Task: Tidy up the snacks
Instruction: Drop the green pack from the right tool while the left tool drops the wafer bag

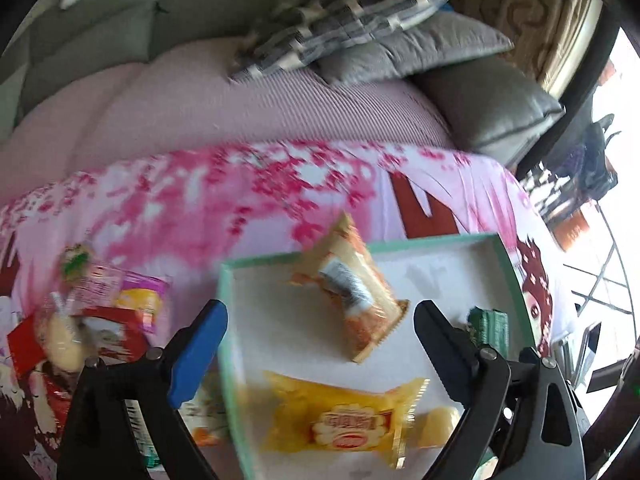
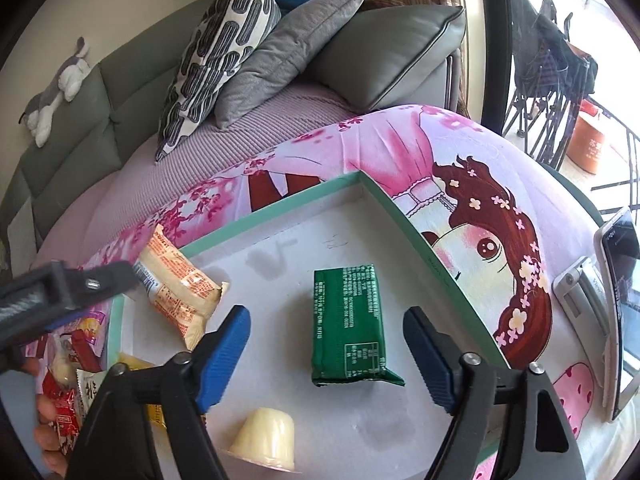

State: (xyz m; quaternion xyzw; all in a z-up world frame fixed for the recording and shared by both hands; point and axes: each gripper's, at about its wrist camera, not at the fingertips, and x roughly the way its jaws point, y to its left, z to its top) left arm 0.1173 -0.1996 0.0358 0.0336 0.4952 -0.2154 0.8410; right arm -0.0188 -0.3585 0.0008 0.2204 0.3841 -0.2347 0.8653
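Both the left gripper (image 1: 320, 322) and right gripper (image 2: 326, 330) hang jaws apart, gripping nothing, over the mint-rimmed tray (image 2: 404, 216), the green packet (image 2: 348, 328) lying flat between the right's fingers, an orange packet (image 2: 176, 284) at ten o'clock.

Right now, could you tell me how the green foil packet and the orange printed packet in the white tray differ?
The green foil packet is a neat, flat-sided block, while the orange printed packet is a puffy, crinkled pillow pack. The green packet lies flat in the middle of the white tray with the mint-green rim; the orange packet sits tilted at the tray's left edge, partly over the rim. Both are sealed snacks, gripped by neither claw.
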